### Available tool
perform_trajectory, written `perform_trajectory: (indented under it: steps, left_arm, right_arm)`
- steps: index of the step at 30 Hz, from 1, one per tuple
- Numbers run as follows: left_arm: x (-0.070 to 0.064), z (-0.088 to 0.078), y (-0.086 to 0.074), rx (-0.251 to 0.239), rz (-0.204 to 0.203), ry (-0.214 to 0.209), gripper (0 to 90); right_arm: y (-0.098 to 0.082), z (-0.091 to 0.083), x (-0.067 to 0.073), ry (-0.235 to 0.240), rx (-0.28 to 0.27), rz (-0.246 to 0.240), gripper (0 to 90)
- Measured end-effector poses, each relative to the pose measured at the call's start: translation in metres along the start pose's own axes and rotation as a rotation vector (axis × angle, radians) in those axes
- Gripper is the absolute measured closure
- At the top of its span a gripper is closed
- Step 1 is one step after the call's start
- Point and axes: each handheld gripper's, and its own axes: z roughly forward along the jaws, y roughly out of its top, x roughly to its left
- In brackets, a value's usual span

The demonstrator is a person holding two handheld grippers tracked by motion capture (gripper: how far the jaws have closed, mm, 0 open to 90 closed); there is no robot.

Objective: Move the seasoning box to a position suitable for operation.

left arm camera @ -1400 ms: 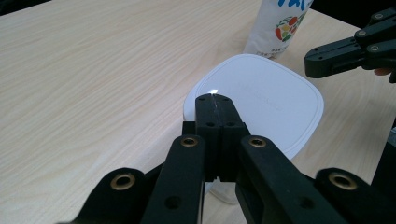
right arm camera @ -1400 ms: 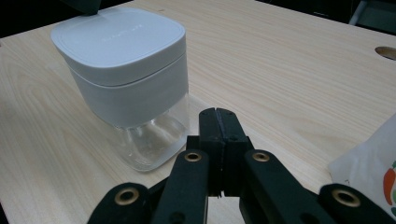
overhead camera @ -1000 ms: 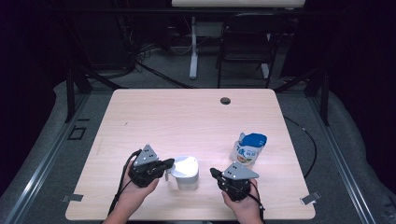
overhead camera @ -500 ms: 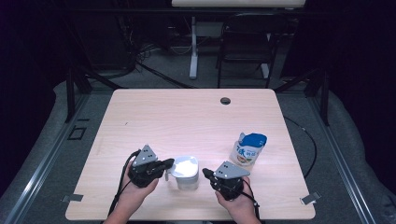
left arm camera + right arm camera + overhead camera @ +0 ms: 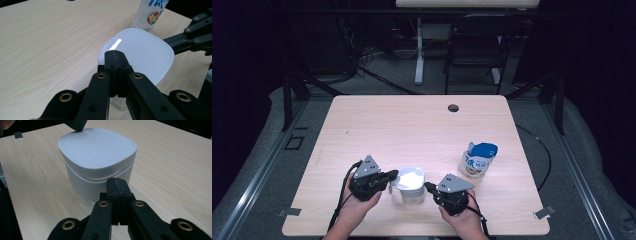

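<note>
The white lidded container (image 5: pixel 410 184) stands on the desk (image 5: pixel 412 125) near its front edge, with the blue-and-white pouch (image 5: pixel 477 159) just beyond it toward the person's right, apart from it. As far as I can judge, the work on this container has barely begun: its lid (image 5: pixel 96 146) sits flat and square on the body, with a thin seam showing all round, so it reads as closed and not yet lifted.

The left tool (image 5: pixel 392 175) has its jaws together with nothing between them, and its tip rests on or just above the near edge of the lid; I cannot tell for sure whether it presses down. The right tool (image 5: pixel 430 187) comes at the container from the opposite side, jaws likewise together and empty, its tip low and close to the wall below the lid seam; touching or not, I cannot tell.

What seems left is the whole of the opening or moving, whichever is meant.

The container stands upright, its lid facing straight up. It is a squat, rounded-square tub with no marked long axis across the desk; its vertical axis runs plumb.
</note>
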Motion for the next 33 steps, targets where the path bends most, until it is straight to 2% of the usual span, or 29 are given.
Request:
perform_trajectory:
  steps: [13,19,25,33]
  left_arm:
    - [0.001,-0.001,-0.002,-0.002,-0.003,0.007,89.3]
    - [0.004,-0.005,-0.005,-0.005,-0.014,0.019,86.6]
    - [0.008,-0.01,-0.007,-0.014,-0.043,0.018,83.8]
    - [0.01,-0.013,-0.007,-0.011,-0.041,0.033,82.5]
  right_arm:
    - [0.006,-0.001,0.001,-0.004,-0.007,-0.013,90.0]
    - [0.007,-0.002,0.003,0.0,-0.01,-0.018,90.0]
    - [0.009,-0.002,0.003,0.003,-0.012,-0.019,90.0]
    - [0.01,-0.002,0.003,0.002,-0.013,-0.023,90.0]
